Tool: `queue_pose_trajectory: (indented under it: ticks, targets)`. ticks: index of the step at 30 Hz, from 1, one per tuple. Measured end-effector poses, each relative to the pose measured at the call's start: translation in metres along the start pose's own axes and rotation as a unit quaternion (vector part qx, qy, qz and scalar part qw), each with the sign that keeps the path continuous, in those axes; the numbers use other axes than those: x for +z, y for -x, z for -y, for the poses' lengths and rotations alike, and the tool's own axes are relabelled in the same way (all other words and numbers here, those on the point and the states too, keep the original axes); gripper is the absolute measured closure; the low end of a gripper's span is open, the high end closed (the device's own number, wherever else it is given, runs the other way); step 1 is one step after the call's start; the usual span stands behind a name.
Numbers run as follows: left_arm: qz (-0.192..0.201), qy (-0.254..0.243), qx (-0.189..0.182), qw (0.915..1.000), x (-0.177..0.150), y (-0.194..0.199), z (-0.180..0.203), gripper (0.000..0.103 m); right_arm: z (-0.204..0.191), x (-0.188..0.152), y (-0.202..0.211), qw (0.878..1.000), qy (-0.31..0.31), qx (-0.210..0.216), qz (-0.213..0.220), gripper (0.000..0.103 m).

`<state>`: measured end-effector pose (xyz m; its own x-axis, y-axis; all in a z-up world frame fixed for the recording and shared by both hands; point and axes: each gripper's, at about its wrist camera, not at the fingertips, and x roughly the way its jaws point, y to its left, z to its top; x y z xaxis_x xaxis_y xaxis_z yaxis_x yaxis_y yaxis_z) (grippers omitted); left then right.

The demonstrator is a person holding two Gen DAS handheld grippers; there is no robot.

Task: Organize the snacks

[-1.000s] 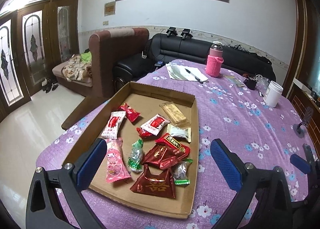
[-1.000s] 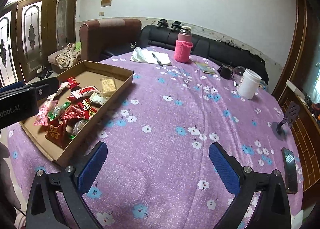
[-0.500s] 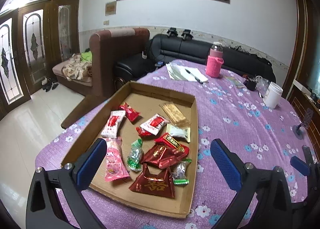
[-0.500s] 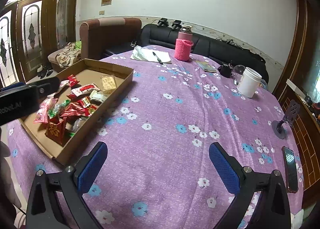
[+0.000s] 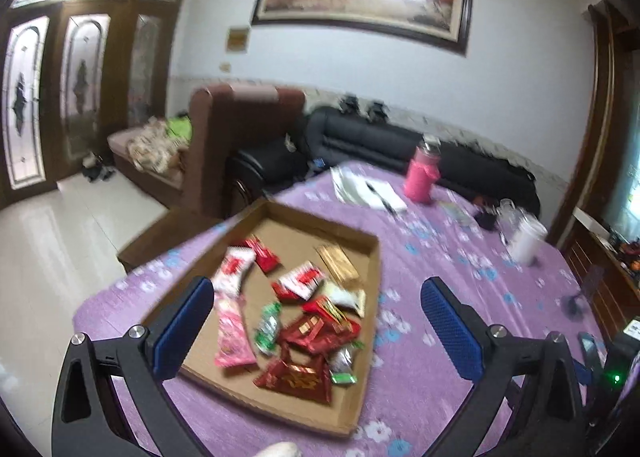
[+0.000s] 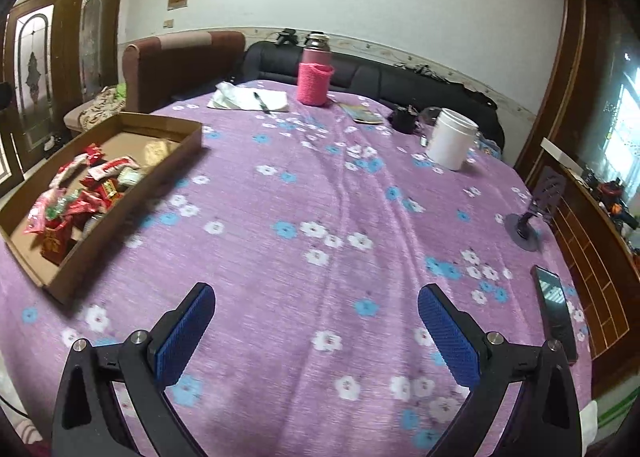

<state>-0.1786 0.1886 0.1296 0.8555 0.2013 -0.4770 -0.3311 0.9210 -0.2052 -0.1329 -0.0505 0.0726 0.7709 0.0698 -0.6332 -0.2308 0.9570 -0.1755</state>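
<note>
1. We have lifted and tilted our left gripper [image 5: 316, 321] since half a second ago; its view is now blurred, and our right gripper [image 6: 316, 321] has swung away from the box
2. Both pairs of ribbed blue pads stand wide apart, holding nothing
3. Crinkly foil snacks [image 5: 296, 321] lie inside the shallow cardboard box [image 5: 370, 277]
4. The box rests on a purple floral tablecloth [image 6: 320, 217], before a black sofa [image 5: 360, 137]
</note>
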Motion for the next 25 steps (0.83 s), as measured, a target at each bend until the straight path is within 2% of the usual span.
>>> queue_pose_trajectory:
  ticks: [4,9,13,18,21,25]
  targets:
    - [-0.03,0.025,-0.022,0.999,-0.001,-0.009,-0.005,0.0,-0.006,0.001,0.01,1.0,0.006,0.025,0.012,0.001]
    - [-0.045,0.025,0.01,0.9986,-0.003,-0.014,-0.009,0.0,-0.047,0.011,0.021,0.996,0.046,0.07,0.028,0.0]
    - [-0.06,0.024,0.02,0.9977,-0.005,-0.02,-0.016,0.0,-0.079,0.017,0.027,0.992,0.075,0.095,0.038,0.0]
    - [-0.076,0.046,0.009,0.996,-0.007,-0.029,-0.027,0.0,-0.105,0.022,0.032,0.988,0.099,0.109,0.045,0.0]
    - [-0.072,0.052,0.007,0.996,-0.008,-0.031,-0.032,0.0,-0.108,0.023,0.03,0.987,0.1,0.117,0.042,0.0]
    - [-0.064,0.028,0.014,0.9975,-0.004,-0.03,-0.026,0.0,-0.102,0.025,0.026,0.989,0.086,0.117,0.036,0.0]
